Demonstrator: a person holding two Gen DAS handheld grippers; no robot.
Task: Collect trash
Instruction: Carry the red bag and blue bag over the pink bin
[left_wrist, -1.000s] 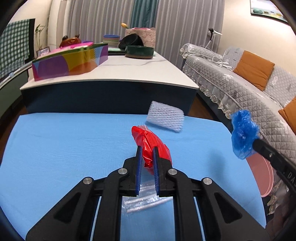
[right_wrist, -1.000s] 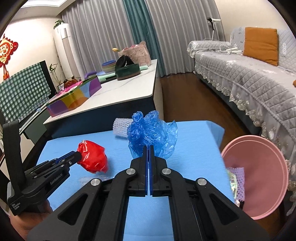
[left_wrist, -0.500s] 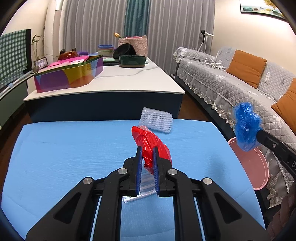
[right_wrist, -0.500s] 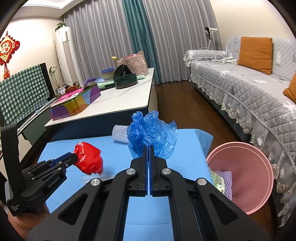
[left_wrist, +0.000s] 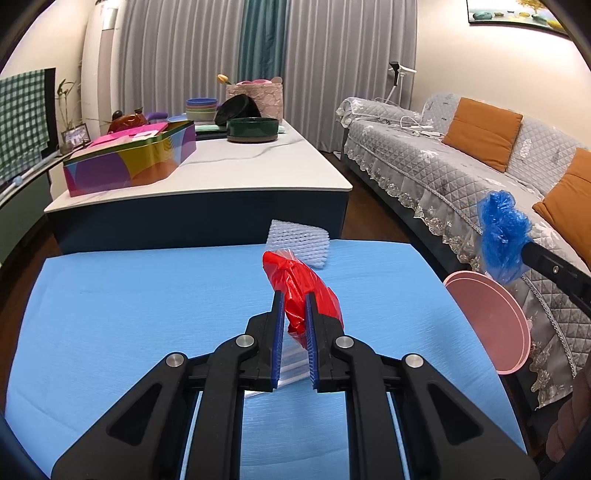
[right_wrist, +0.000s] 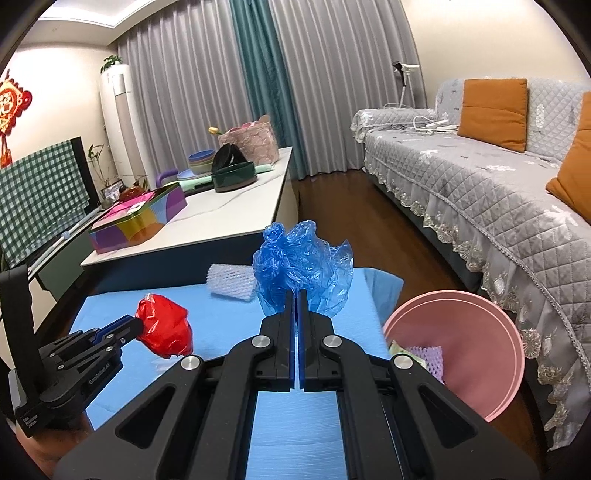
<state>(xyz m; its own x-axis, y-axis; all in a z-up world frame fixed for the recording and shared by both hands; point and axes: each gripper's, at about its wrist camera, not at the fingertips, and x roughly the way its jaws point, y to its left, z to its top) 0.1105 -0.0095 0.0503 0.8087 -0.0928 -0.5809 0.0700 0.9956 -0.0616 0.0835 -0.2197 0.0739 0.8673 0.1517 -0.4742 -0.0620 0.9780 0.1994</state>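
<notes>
My left gripper (left_wrist: 294, 301) is shut on a crumpled red plastic bag (left_wrist: 301, 286), held above the blue table (left_wrist: 129, 295); the bag also shows in the right wrist view (right_wrist: 165, 326). My right gripper (right_wrist: 296, 299) is shut on a crumpled blue plastic bag (right_wrist: 303, 266), held above the table's right part; the bag also shows in the left wrist view (left_wrist: 502, 236). A pink bin (right_wrist: 476, 332) stands beside the table's right edge with some trash inside. A white foam net (left_wrist: 299, 243) lies at the table's far edge. A clear plastic wrapper (left_wrist: 291, 360) lies under my left gripper.
A white-topped counter (left_wrist: 221, 173) behind the table carries a colourful box (left_wrist: 129, 162), bowls and a basket. A grey sofa (left_wrist: 461, 173) with orange cushions runs along the right. Wooden floor lies between the table and the sofa.
Both grippers have risen and pulled back with their bags. The pink bin shows more fully beside the table's right edge. The foam net has not moved.
</notes>
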